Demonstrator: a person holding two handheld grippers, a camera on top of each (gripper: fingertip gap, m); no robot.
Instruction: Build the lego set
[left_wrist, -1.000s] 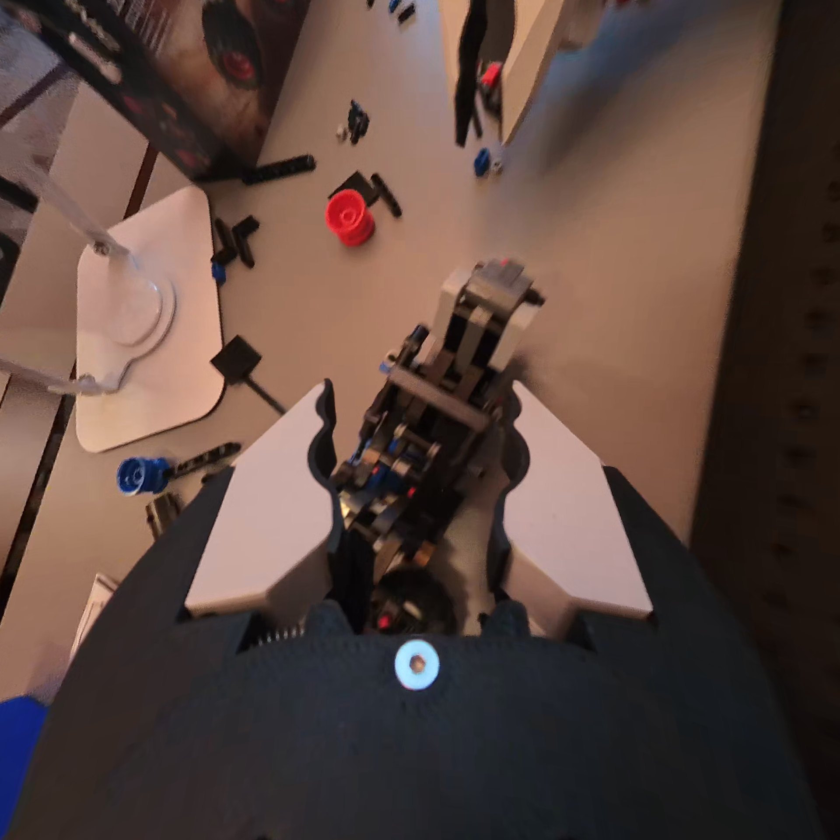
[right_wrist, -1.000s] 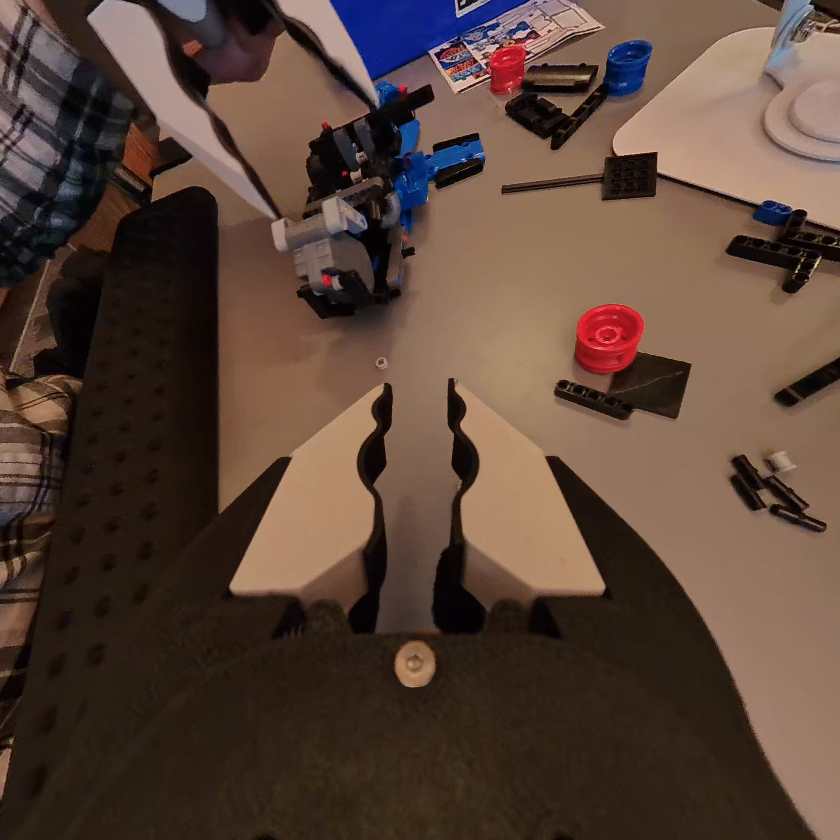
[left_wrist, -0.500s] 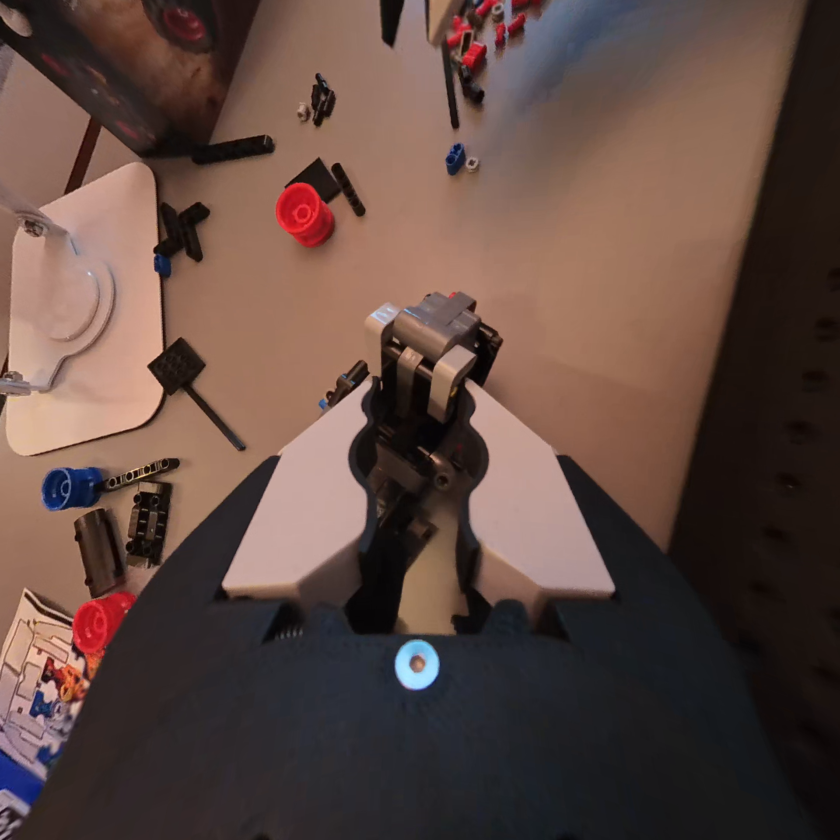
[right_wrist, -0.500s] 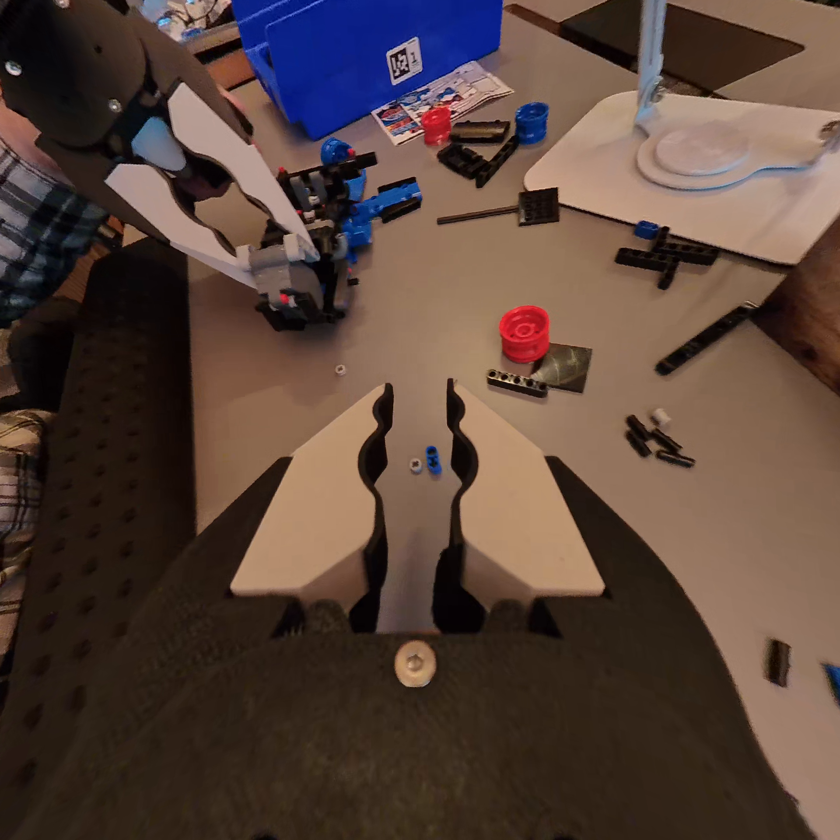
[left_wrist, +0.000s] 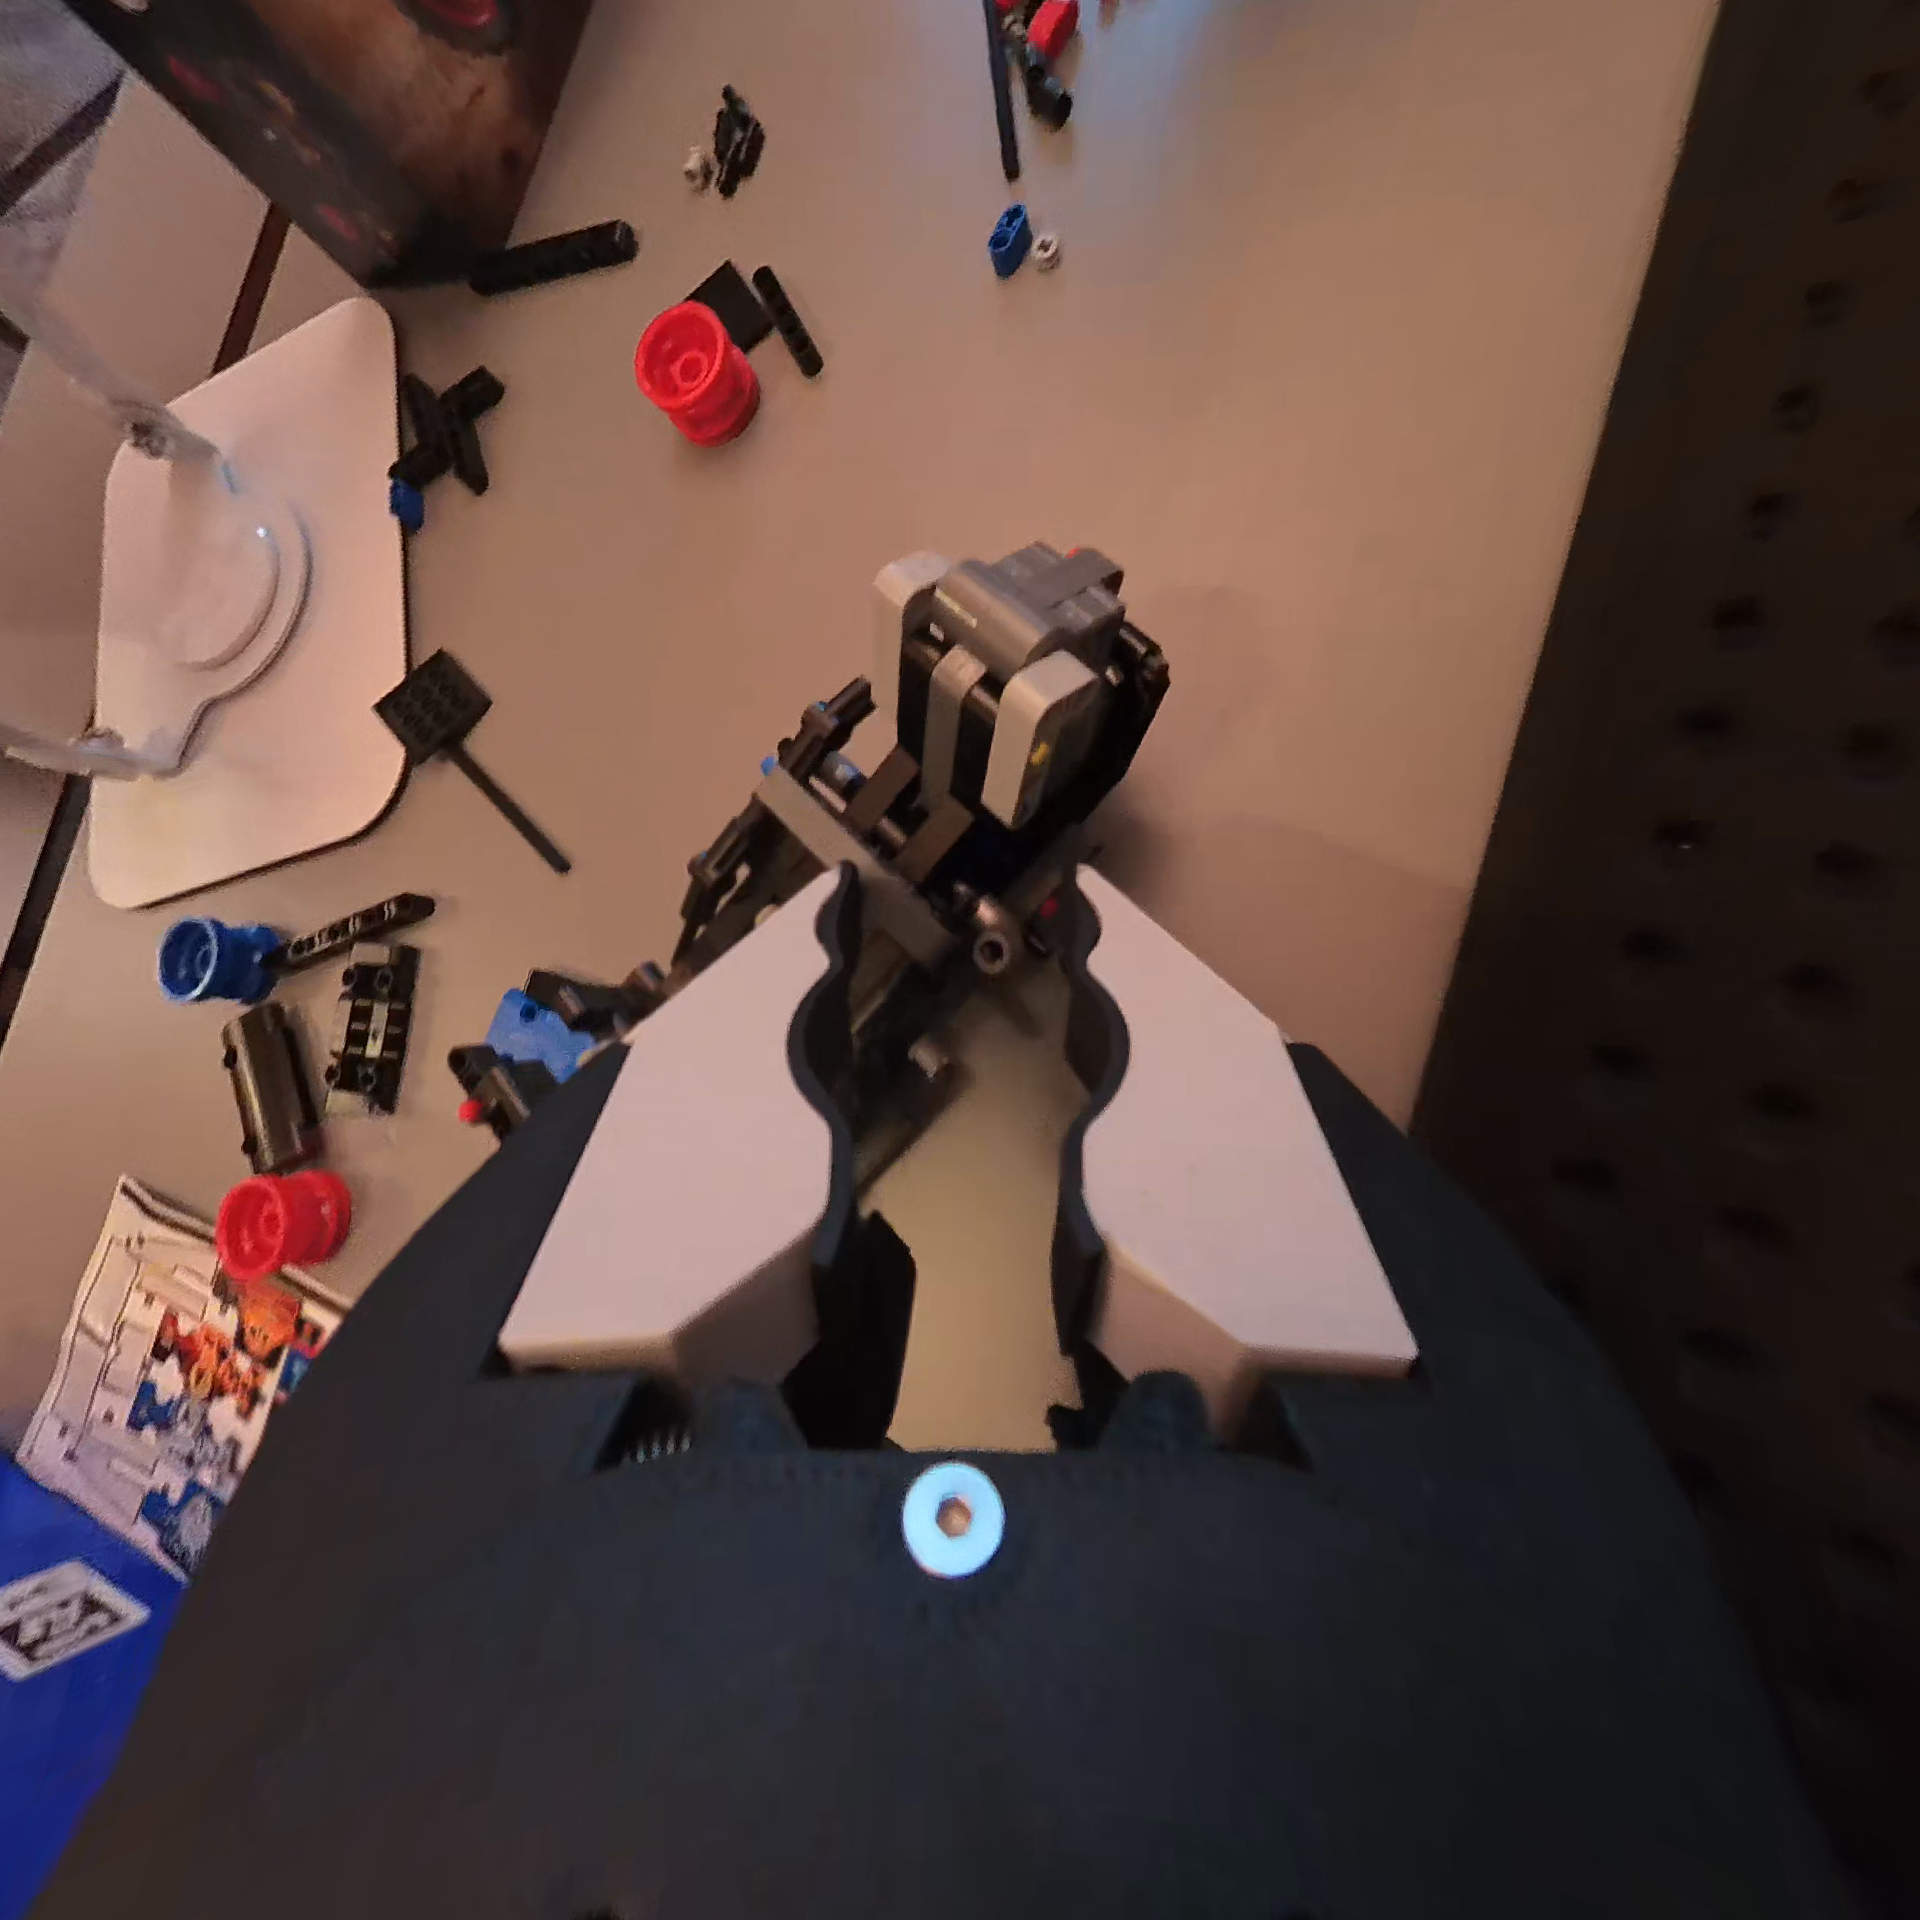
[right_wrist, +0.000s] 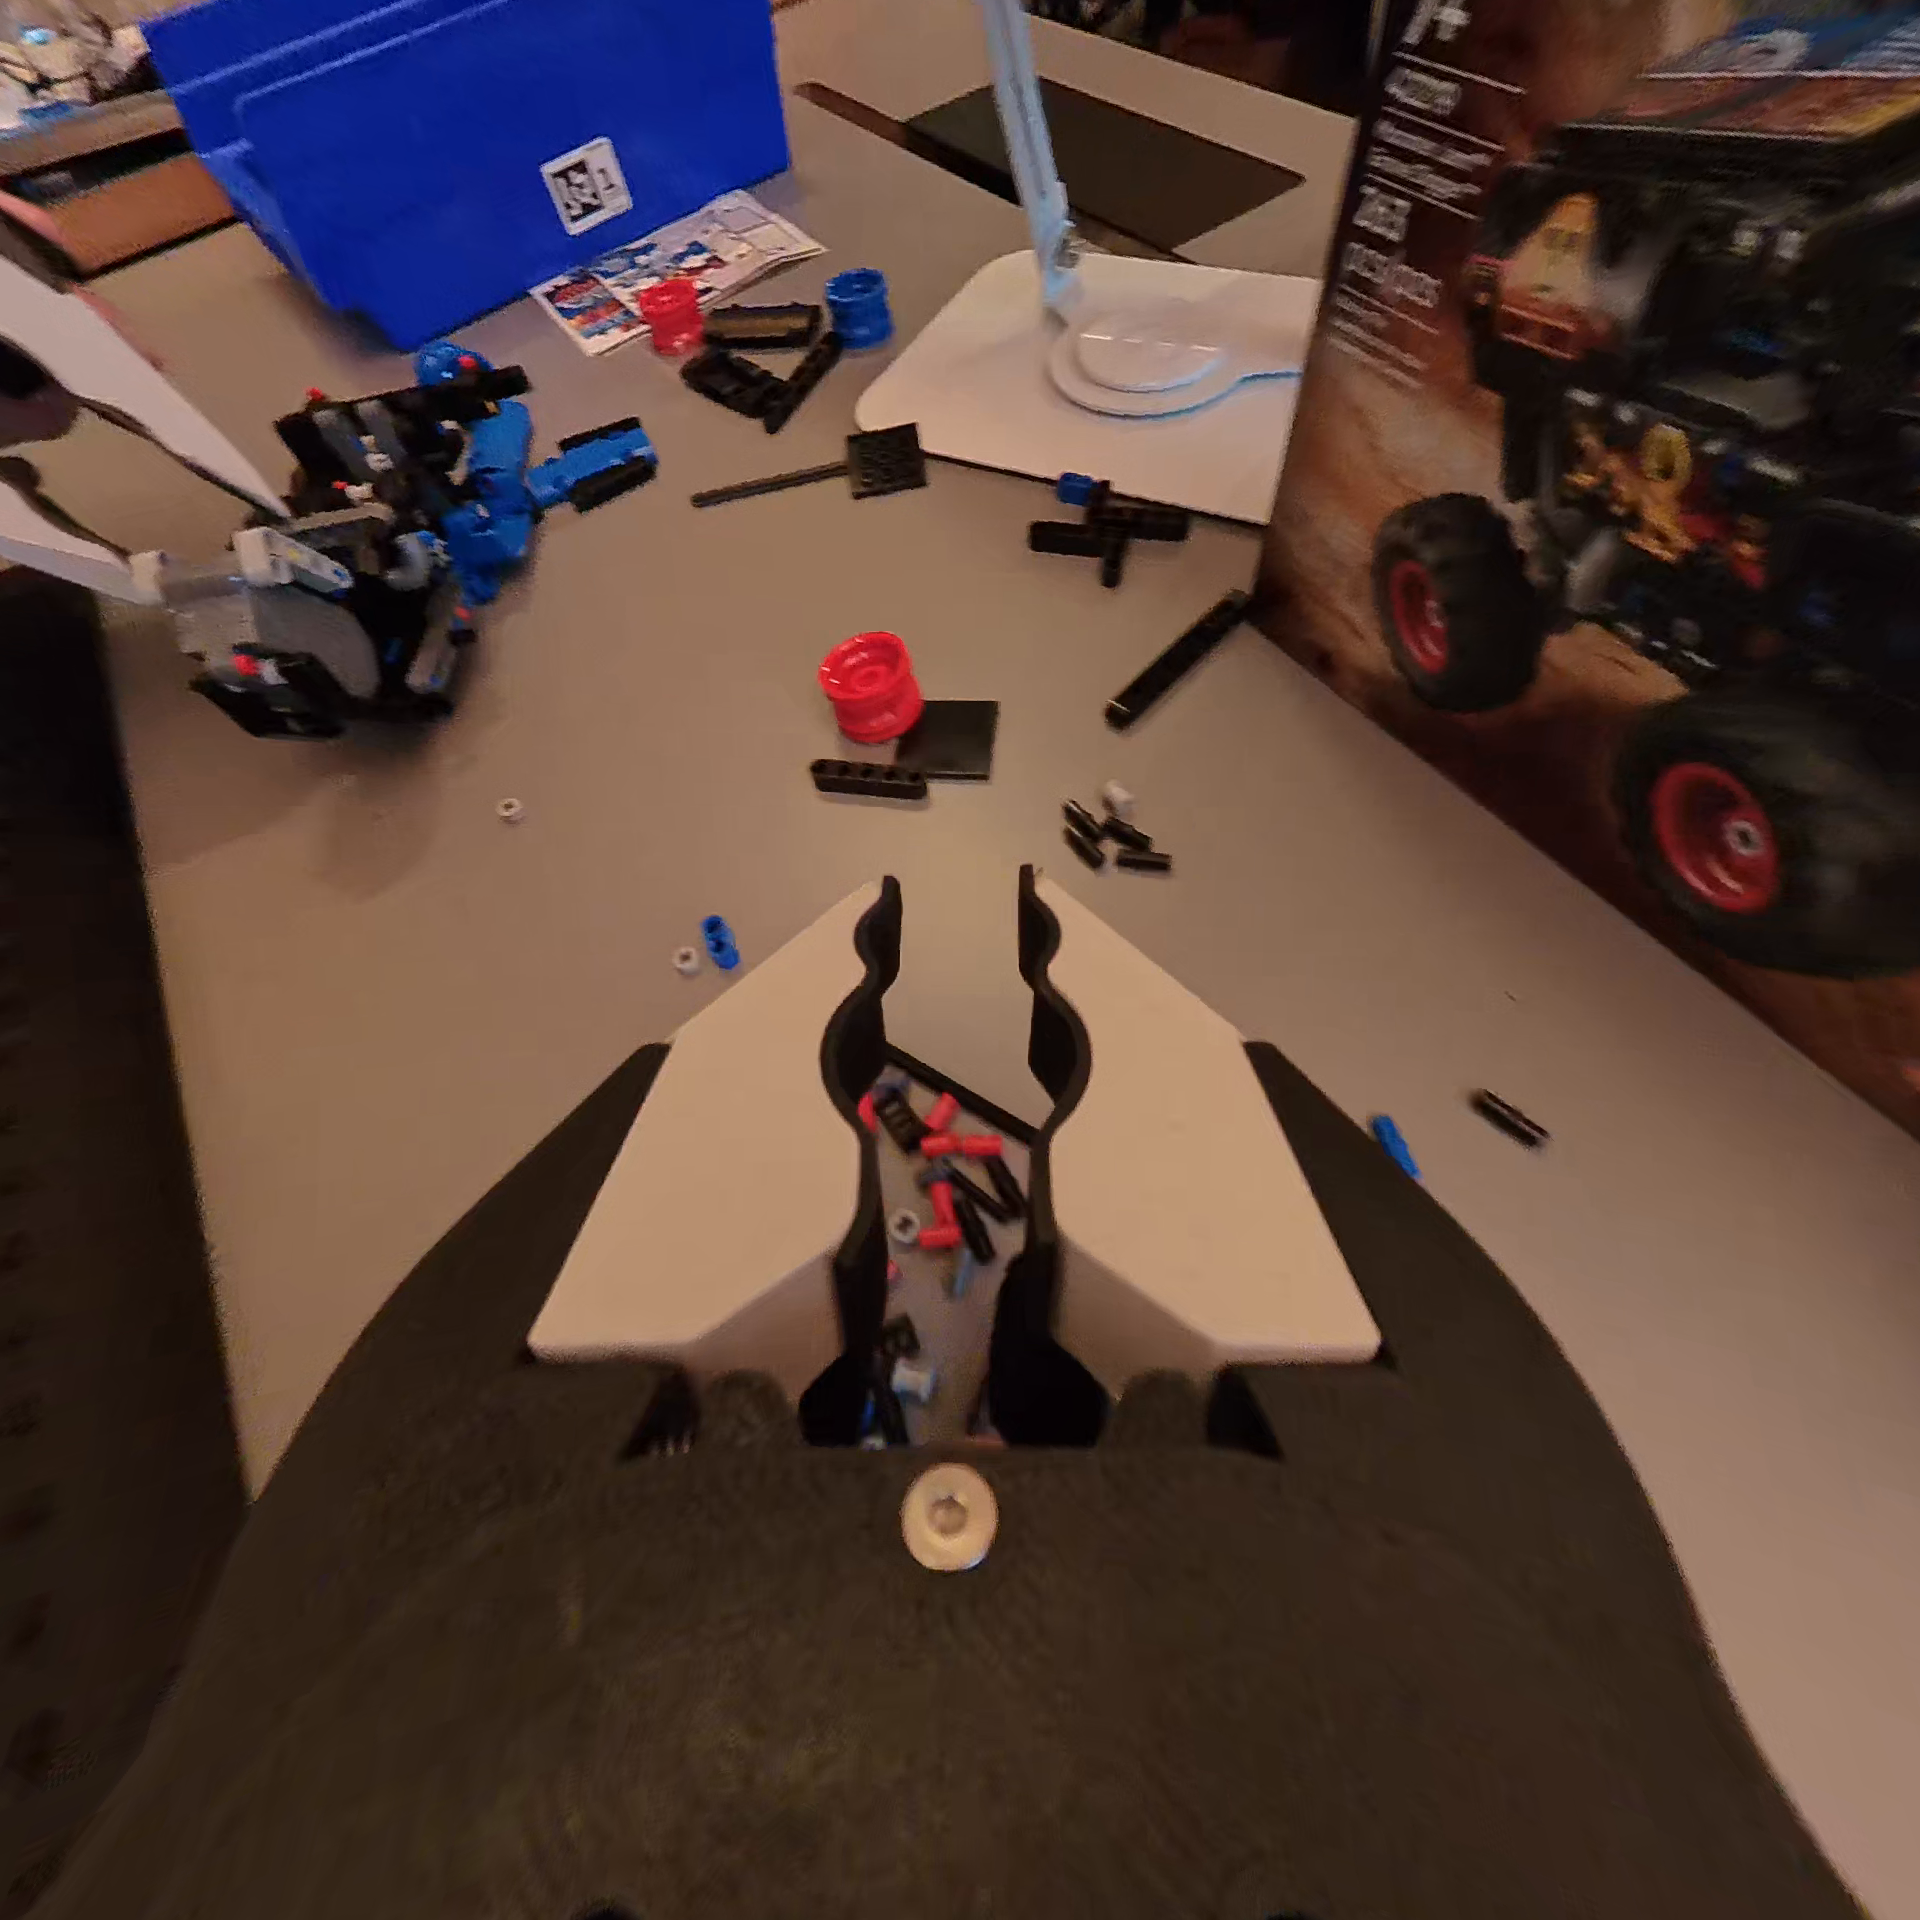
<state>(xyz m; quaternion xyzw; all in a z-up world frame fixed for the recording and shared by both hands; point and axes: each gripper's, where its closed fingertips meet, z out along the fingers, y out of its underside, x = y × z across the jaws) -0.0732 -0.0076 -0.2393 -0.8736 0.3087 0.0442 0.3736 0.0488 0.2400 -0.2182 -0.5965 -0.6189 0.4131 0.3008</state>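
The left hand-held gripper (left_wrist: 956, 894) has its jaws apart around the back of the half-built lego truck (left_wrist: 997, 707), which sits on the grey table (left_wrist: 1299, 468). I cannot tell if the jaws touch it. The right hand-held gripper (right_wrist: 958, 883) is a little open and holds nothing. Under it lies a pile of small red and black pins (right_wrist: 951, 1174). Farther off sit a red wheel (right_wrist: 871, 686), a blue bin (right_wrist: 468, 156) and the lego box (right_wrist: 1621, 436).
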